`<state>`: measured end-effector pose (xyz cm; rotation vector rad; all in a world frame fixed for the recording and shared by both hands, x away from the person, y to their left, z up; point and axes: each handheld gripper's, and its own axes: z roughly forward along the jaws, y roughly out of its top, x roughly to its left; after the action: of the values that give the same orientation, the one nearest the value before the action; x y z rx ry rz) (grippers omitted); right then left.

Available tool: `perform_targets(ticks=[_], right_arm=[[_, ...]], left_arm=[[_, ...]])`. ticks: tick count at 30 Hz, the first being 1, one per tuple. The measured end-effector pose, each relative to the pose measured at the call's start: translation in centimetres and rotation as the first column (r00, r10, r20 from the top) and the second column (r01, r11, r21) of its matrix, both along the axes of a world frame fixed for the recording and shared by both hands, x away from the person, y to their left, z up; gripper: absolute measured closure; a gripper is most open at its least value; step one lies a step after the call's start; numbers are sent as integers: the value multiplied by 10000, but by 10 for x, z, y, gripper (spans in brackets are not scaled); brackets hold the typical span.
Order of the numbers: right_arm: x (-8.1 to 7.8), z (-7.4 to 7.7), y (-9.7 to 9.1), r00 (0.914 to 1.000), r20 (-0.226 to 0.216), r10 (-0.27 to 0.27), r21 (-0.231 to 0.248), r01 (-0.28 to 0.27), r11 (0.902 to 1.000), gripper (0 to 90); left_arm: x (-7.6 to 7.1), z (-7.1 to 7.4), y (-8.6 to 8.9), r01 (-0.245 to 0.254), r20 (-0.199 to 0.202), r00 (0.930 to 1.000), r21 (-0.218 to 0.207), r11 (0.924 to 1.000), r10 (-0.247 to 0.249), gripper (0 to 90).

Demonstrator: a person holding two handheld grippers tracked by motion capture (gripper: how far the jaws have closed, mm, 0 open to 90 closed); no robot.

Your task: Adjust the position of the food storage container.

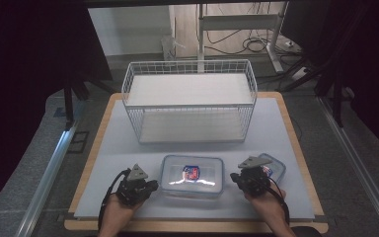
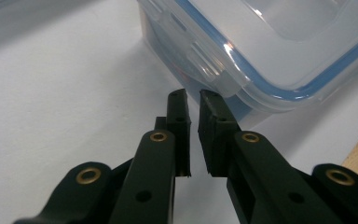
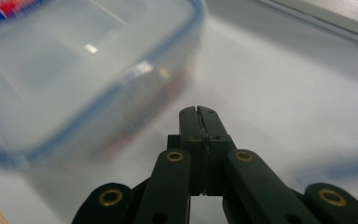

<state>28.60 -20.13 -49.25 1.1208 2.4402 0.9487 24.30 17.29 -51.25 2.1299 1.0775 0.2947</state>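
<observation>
A clear plastic box (image 1: 192, 175) with a blue-sealed lid and a red-and-blue label stands at the front middle of the white table mat (image 1: 123, 148). My left gripper (image 1: 150, 186) lies just left of it. In the left gripper view, the left gripper (image 2: 192, 95) has its jaws a narrow gap apart with nothing between them, and its tips sit just short of the box's side latch (image 2: 209, 65). My right gripper (image 1: 234, 177) is at the box's right side. In the right gripper view, the right gripper (image 3: 198, 111) is shut, pads together and empty, with the box (image 3: 74, 70) blurred to the left.
A white wire basket (image 1: 190, 98) with two shelves stands at the back middle of the table. A smaller clear box (image 1: 275, 168) with a blue seal sits behind my right gripper. The wooden table edge (image 1: 197, 226) runs along the front.
</observation>
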Motion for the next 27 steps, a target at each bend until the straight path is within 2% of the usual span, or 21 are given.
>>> perform_targets(ticks=[2, 4, 6, 13, 15, 16, 18, 20, 21, 22, 23, 24, 26, 27], right_arm=[[-3, -1, -9, 9996, 82, -288, -241, 290, 9993, 900], [-4, -1, -15, 9992, 15, -387, -15, 388, 9992, 900], [-6, -1, -20, 9983, 226, -538, -335, 545, 9979, 900], [-5, 1, -37, 9935, 282, -1103, -309, 1112, 9933, 900], [-7, 2, -31, 9971, 213, -734, 58, 733, 9973, 900], [-9, 2, -25, 9990, 102, -429, 275, 426, 9987, 900], [-13, 0, -11, 9995, -202, 223, 606, -210, 9979, 899], [-15, -2, 4, 9975, -150, 684, 483, -676, 9965, 899], [-16, -2, 9, 9965, -102, 824, 450, -819, 9956, 899], [-15, -2, 13, 9960, -83, 888, 447, -883, 9951, 899], [-15, -3, 16, 9962, 52, 864, 165, -865, 9961, 899], [-14, -4, 17, 9961, 77, 884, 94, -885, 9960, 899], [-11, -4, 15, 9969, -104, 777, 329, -773, 9965, 899], [-10, -5, 14, 9973, -38, 732, 294, -731, 9969, 899]], left_arm=[[-1, 2, 1, -85, 131, 9999, -93, 9999, 87, 814], [-2, 3, 2, -92, 233, 9997, -142, 9999, 95, 811], [-3, 2, 3, -108, 220, 9997, -223, 9997, 113, 808], [-3, 0, 8, -115, 61, 9999, -495, 9987, 118, 807], [-1, -2, 6, 18, -88, 10000, -613, 9981, -24, 808], [-2, -2, 3, 26, -85, 10000, -422, 9991, -30, 819], [-2, -3, 0, 284, -206, 9994, -509, 9983, -295, 818], [-4, -1, -4, 222, -84, 9997, -178, 9996, -223, 842], [-4, -1, -5, 237, -105, 9997, -172, 9996, -239, 851], [-5, -1, -5, 227, -125, 9997, -251, 9994, -230, 856], [-5, -1, -5, 218, -179, 9996, -307, 9993, -223, 861], [-5, -1, -6, 194, -183, 9996, -331, 9993, -201, 867], [-6, 0, -8, 279, -204, 9994, -307, 9991, -285, 878], [-7, -1, -9, 314, -234, 9992, -343, 9989, -322, 879]])
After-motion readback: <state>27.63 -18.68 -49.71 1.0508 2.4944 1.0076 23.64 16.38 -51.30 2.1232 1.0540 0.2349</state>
